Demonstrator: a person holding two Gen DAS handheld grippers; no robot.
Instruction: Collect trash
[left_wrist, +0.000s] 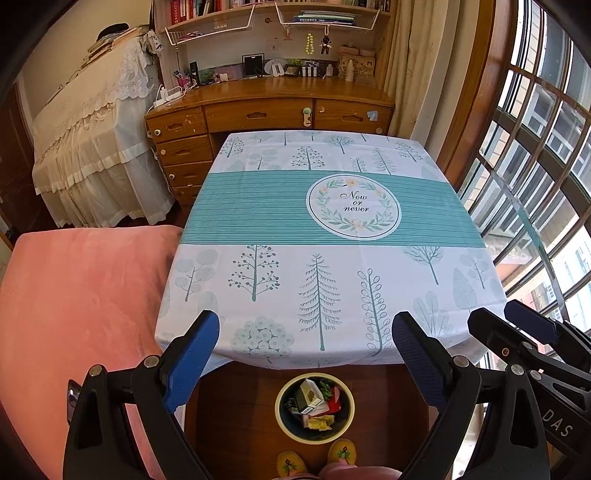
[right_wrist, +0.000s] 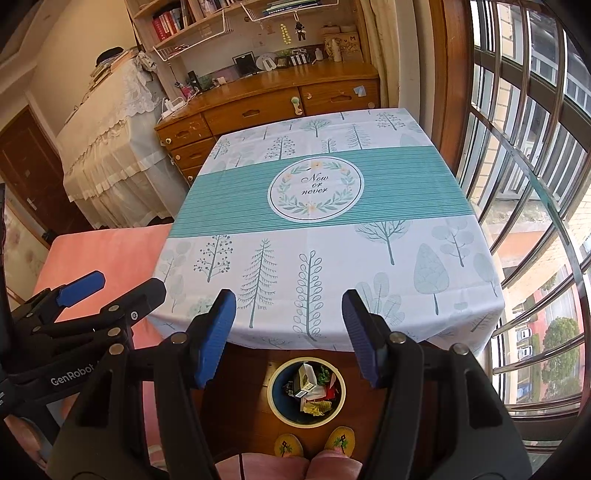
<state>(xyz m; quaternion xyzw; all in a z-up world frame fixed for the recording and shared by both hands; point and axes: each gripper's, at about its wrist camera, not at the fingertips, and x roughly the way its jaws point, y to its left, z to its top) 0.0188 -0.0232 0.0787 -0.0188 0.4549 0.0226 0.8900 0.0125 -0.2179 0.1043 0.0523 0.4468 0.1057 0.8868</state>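
Trash (left_wrist: 314, 404) fills bin (left_wrist: 282, 424) below table edge (left_wrist: 295, 363); left gripper (left_wrist: 304, 336), right gripper (right_wrist: 289, 314) spread, empty.

Daylight comes through a curved barred window (left_wrist: 535, 155) on the right. A wooden desk (left_wrist: 266, 110) with bookshelves (left_wrist: 273, 14) stands against the far wall, above a dark wooden floor (left_wrist: 236, 413).

round waste bin (left_wrist: 314, 407) with a pale yellow rim and dark inside, standing upright on the wooden floor just below the near edge of the table. it holds mixed trash (left_wrist: 313, 403): a small white carton lying tilted on top, red wrappers, crumpled yellow paper and a green scrap.
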